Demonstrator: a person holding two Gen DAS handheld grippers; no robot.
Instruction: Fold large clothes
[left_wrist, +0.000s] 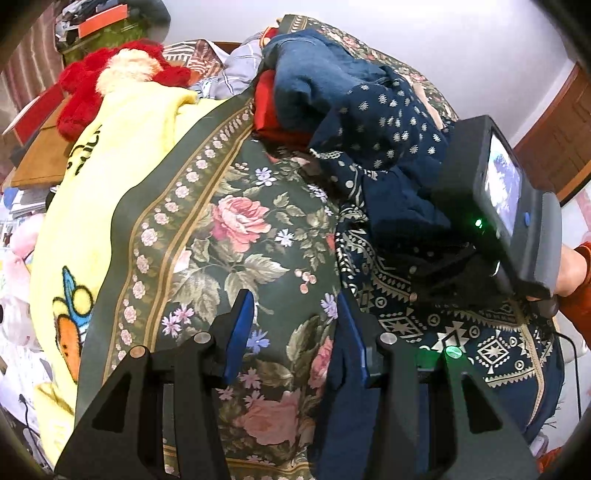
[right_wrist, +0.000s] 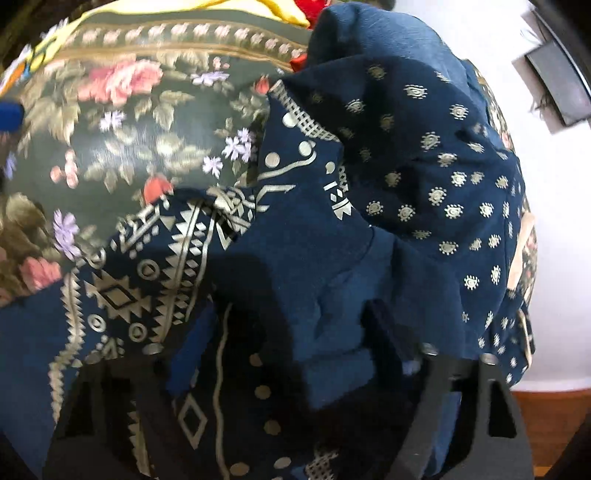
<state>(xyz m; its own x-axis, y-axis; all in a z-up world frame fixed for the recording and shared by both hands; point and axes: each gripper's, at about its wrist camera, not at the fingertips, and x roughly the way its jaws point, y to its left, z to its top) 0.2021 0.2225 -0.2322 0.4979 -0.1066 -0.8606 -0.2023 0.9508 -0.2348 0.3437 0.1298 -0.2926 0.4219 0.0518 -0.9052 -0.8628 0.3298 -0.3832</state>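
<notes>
A navy garment (left_wrist: 388, 122) printed with gold dots and geometric bands lies crumpled on the right side of a bed. My left gripper (left_wrist: 295, 325) hovers over the floral bed cover (left_wrist: 236, 229) with its blue pads apart and only the cover showing between them. The garment's plain navy edge hangs against its right finger (left_wrist: 351, 347). My right gripper (right_wrist: 288, 325) is pushed into the navy garment (right_wrist: 424, 184). Cloth drapes over both fingers and bunches loosely in the wide gap between them. A hand in an orange sleeve (left_wrist: 576, 280) holds the right gripper's housing (left_wrist: 498, 206).
A yellow cartoon blanket (left_wrist: 110, 166) and a red plush toy (left_wrist: 85, 96) lie on the bed's left side. A blue garment (left_wrist: 306, 74) and a red cloth (left_wrist: 266, 110) are piled at the far end. White wall and a wooden door frame (left_wrist: 554, 140) stand to the right.
</notes>
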